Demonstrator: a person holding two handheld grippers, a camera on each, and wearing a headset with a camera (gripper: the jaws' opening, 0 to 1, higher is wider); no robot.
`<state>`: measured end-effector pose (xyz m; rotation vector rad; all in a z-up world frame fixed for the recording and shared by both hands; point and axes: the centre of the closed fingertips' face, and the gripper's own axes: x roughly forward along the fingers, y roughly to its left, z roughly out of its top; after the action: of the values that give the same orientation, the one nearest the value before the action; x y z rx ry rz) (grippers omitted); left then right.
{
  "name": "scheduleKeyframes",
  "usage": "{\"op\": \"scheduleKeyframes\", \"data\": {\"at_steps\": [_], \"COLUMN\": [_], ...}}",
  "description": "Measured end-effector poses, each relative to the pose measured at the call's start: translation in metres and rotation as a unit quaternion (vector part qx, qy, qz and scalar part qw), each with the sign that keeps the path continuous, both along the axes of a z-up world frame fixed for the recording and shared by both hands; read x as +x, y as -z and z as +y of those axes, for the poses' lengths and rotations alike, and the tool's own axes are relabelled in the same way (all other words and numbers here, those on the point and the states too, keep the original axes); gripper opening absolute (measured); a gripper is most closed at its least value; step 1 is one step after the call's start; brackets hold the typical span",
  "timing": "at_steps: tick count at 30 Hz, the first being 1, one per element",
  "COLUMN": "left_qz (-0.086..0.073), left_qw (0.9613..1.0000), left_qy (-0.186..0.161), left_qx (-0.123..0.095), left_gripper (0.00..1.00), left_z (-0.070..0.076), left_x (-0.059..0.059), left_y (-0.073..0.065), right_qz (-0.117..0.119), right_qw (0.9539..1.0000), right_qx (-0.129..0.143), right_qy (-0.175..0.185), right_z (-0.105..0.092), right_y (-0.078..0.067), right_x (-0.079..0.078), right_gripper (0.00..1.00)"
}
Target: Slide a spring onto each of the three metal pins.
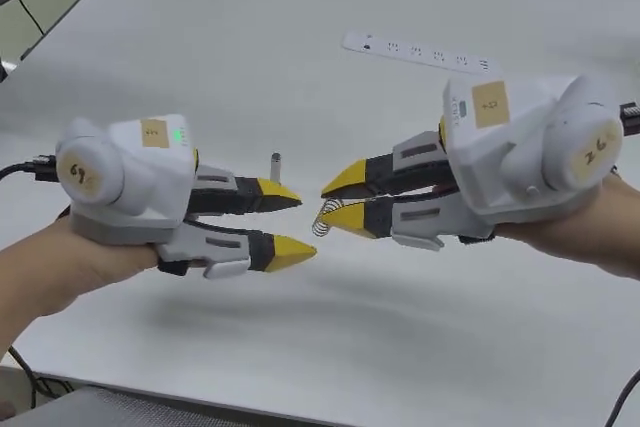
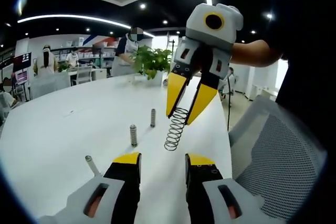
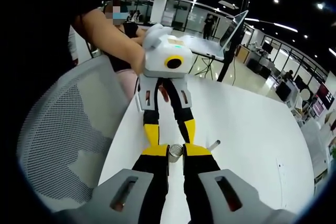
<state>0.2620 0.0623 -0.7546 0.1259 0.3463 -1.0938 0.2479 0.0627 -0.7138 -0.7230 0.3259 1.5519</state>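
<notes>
The right gripper (image 1: pixel 335 202) pinches a coiled wire spring (image 1: pixel 322 219) between its pointed yellow tips, above the smooth white table (image 1: pixel 250 47) toward its near edge. The left gripper (image 1: pixel 303 225) faces it, jaws apart. A slim bare metal pin (image 1: pixel 276 160) stands upright just behind.

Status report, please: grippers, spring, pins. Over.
Left gripper open, empty. Right gripper shut on spring. Two loaded pins, one bare pin. Nothing in the way.
</notes>
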Motion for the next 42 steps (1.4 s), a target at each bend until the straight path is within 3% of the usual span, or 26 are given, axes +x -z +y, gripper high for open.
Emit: {"op": "scheduleKeyframes", "data": {"at_steps": [23,40,42], "left_qz": [-0.004,-0.005,-0.006], "left_qw": [0.9961,0.9925,0.9921], "left_qy": [-0.087,-0.120,-0.123], "left_qx": [-0.011,-0.023,-0.024], "left_gripper": [0.67,0.98,0.98], "left_z": [0.053,0.069,0.070], "left_x": [0.007,0.006,0.006], "left_y": [0.002,0.003,0.003], "right_qz": [-0.001,0.000,0.000], "right_qw": [1.0000,0.9998,0.9998], "right_qx": [-0.006,-0.012,-0.014], "right_qy": [0.007,0.014,0.013], "right_z": [-0.002,-0.003,-0.003], "right_y": [0.004,0.009,0.010], "right_x": [0.005,0.013,0.013], "right_gripper": [0.07,0.07,0.07]}}
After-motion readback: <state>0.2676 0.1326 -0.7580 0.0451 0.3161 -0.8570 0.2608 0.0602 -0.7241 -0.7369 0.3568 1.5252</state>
